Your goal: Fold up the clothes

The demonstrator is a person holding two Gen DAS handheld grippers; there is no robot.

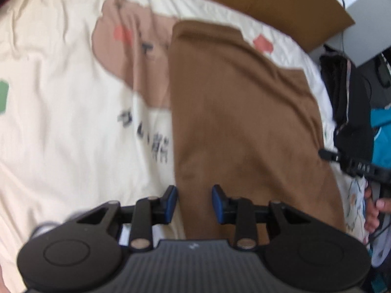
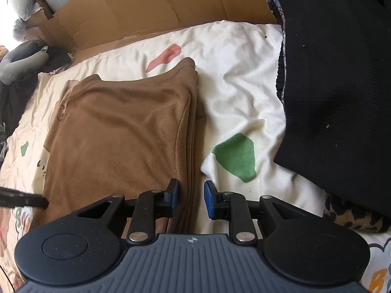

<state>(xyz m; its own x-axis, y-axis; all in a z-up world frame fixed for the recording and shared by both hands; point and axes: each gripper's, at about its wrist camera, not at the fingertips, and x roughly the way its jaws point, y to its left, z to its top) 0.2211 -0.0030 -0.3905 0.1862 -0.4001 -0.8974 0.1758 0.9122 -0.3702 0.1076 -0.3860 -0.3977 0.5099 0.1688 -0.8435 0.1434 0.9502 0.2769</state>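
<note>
Brown garment (image 2: pixel 117 131) on cream bedcover (image 2: pixel 234 92)

Soft matt brown fleece garment (image 2: pixel 117 127), wrinkled cream cotton sheet (image 2: pixel 239 92), black knit (image 2: pixel 337 73), plain cardboard (image 2: pixel 146 7).

I see a plain brown garment (image 2: pixel 117 134) lying on a cream bedsheet (image 2: pixel 234 85) printed with green (image 2: pixel 235 157) and pink patches (image 2: pixel 165 57), a large tan shape (image 1: pixel 129 56) and dark lettering (image 1: pixel 146 136). On the right lies a black knit cloth (image 2: pixel 337 85) over a leopard-patterned fabric (image 2: pixel 354 219). Far off stands brown cardboard (image 2: pixel 158 7). My grippers are black with blue pads (image 2: pixel 209 202).
</note>
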